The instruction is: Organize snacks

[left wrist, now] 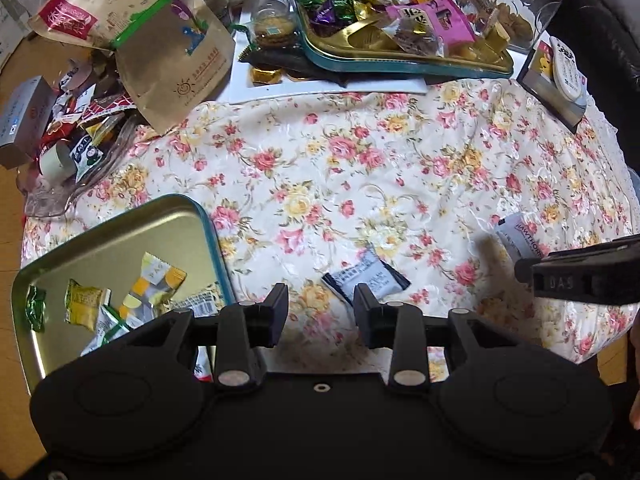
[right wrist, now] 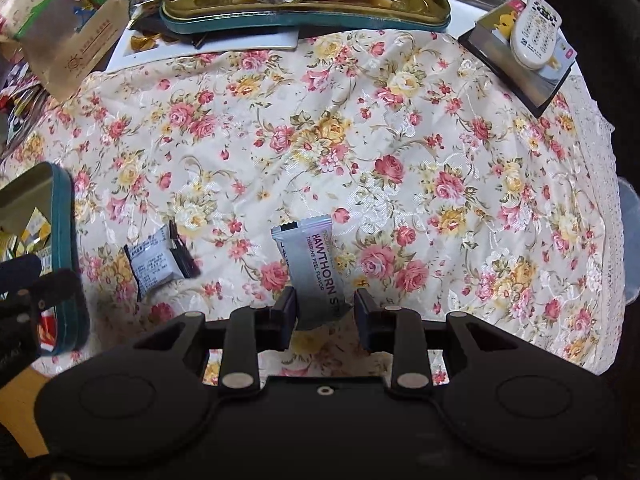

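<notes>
**Right claw over a hawthorn stick, left claw beside the tin**

Right claw (right wrist: pixel 325 312) points down at the floral-clothed worktop (right wrist: pixel 360 128), its jaws set narrow with the near end of the hawthorn stick packet (right wrist: pixel 316 272) between them. The left pad appears to touch the packet's edge while a gap shows at the right pad, so whether the packet is truly gripped cannot be told from this view. The packet's long axis runs away from the claw, roughly in line with the fingers, its crimped far end leaning slightly left. Left claw (left wrist: pixel 321 308) stands open and empty, with nothing between the jaws; a small grey sachet (left wrist: pixel 366 278) lies just ahead of its right finger, long axis slanting across the fingers.

Key relation: the open teal-rimmed tin (left wrist: pixel 120 240), judged to be the collecting place, lies to the left of both claws. It sits just beside the left claw and well apart from the right, with the grey sachet between the stick packet and the tin. The left hand is therefore nearer to sachet and tin alike; the right is nearer only to the stick.

Count: two loose packets on the bare cloth (one stick, one sachet); about five wrapped sweets visible in the near tin, some hidden behind the claw; one second tin (left wrist: pixel 400 64), heaped with sweets, at the far edge.
</notes>
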### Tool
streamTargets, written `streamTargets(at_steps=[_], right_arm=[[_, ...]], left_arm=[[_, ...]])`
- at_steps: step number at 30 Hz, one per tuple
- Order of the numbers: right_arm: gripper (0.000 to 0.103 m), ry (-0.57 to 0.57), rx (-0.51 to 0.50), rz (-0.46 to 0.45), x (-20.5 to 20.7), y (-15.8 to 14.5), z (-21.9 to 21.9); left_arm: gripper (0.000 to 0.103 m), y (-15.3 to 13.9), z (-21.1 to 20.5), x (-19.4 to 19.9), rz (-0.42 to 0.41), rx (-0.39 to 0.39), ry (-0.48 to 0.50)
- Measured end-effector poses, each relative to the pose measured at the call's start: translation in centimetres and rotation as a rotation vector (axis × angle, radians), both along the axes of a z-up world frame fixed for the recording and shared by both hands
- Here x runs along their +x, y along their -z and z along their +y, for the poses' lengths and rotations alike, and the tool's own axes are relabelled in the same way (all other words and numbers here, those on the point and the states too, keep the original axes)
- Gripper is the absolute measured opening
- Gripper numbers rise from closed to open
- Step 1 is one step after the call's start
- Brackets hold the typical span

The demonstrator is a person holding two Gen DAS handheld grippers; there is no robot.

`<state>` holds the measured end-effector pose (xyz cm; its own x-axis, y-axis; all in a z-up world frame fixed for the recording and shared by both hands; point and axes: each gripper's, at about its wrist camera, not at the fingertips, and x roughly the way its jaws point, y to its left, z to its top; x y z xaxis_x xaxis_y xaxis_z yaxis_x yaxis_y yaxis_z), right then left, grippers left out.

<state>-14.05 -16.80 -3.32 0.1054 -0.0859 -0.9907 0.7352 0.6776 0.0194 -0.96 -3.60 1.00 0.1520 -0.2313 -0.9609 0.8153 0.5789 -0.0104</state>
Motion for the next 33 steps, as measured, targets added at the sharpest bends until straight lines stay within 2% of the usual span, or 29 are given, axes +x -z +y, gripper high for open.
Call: streamTargets(at_steps=[4,7,10,15,20,24,33], right_arm=[[0.032,0.001,0.024,-0.035,1.2,-0.3,0.3],[0.033,-0.018,0.044,-0.059,2.0,-0.7,0.8],[0.032,-0.036,0.044,-0.076,2.4,-1.2,1.0],[0.033,0.016,0.089,-0.096,1.8,-1.4,-0.1],[0.033,0.064,0.108,-0.11,0.8,-1.9,-1.2],[0.033,0.072,0.13,-0.139,0.4,-2.5,-1.4],[0.033,0.118,0.16,-0.181,-0.1,-3.4,-2.6]], left_arm=[[0.045,0.0,-0.2,0.3,-0.034,0.0,0.055],[0.045,0.5,-0.9,0.1,-0.013,-0.001,0.102],[0.045,1.1,-2.1,-1.2,-0.016,0.005,0.19],[0.045,2.0,-3.5,-3.4,-0.037,0.022,0.343],[0.045,3.0,-4.0,-5.0,-0.077,0.059,0.45],[0.045,3.9,-4.2,-5.2,-0.101,0.099,0.465],[0.045,5.8,-5.3,-5.1,-0.084,0.159,0.478]])
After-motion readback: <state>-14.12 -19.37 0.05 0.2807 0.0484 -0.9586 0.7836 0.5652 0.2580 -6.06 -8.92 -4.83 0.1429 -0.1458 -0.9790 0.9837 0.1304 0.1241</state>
